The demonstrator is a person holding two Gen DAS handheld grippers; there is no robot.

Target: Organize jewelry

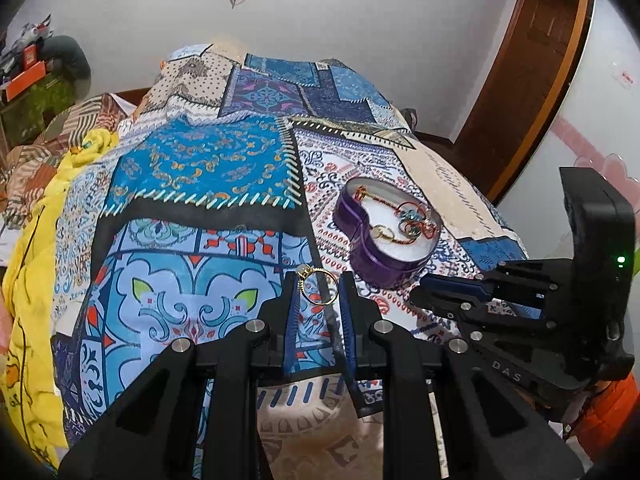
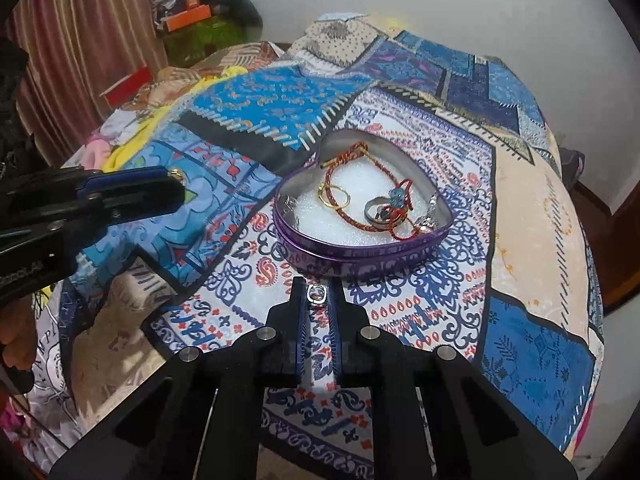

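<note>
Black gripper arms fill the foreground of both views. Up close, the left gripper (image 1: 319, 286) has its jaws narrowed on a gold ring (image 1: 318, 287), clamped at the tips above the bedspread. The right gripper (image 2: 318, 294) is pinched nearly closed on a small silver ring (image 2: 317, 294), just in front of the heart-shaped tin (image 2: 360, 256).

That purple tin sits open on a patchwork bedspread (image 2: 540, 340) of blue, white and cream panels with red and orange motifs. Its white padded floor holds a red cord bracelet (image 2: 360, 184), a thin gold hoop (image 2: 334, 196), a silver band (image 2: 376, 210) and a few more small pieces.

A yellow cloth (image 1: 36, 248) is bunched along the left edge of the bed. Behind stand a plain white wall (image 1: 360, 20), a brown wooden door frame (image 1: 532, 80) on the right, and a striped curtain (image 2: 80, 40) on the left beside a cluttered shelf with an orange box (image 2: 188, 16).
</note>
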